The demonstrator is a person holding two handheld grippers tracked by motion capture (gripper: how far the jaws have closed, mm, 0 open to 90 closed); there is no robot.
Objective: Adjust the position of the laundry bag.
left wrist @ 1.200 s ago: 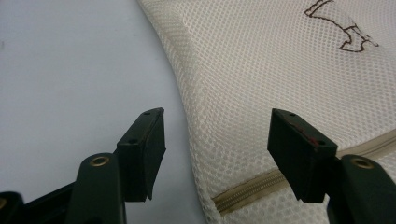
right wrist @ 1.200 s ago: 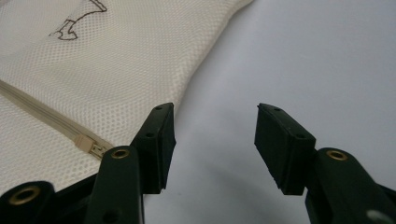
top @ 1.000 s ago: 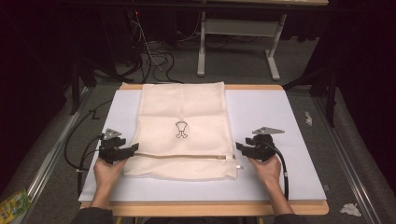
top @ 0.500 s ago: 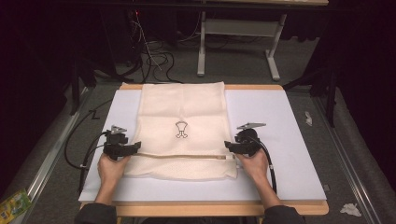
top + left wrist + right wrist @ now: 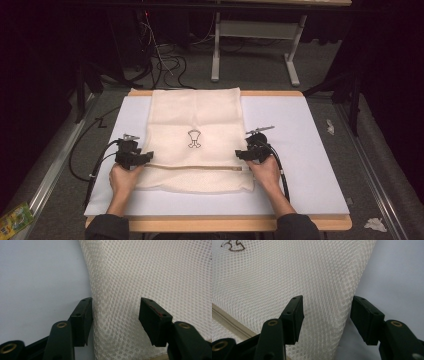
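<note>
Since a second ago the right gripper (image 5: 239, 154) has slid inward to the mesh bag's (image 5: 196, 120) right edge — jaws apart, astride it. Left gripper (image 5: 148, 156) straddles the left edge, jaws just narrowing, not clenched — bag lies mid-worktop (image 5: 310, 150)

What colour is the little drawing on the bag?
Black, on the cream mesh bag; the drawing shows best in the high view.

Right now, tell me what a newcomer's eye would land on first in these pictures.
First, the cream mesh laundry bag lying flat mid-table on the white table top, with a small black emblem at its centre and a zipper across its near end. Then the left gripper and right gripper, jaws open astride the bag's left and right edges.
</note>
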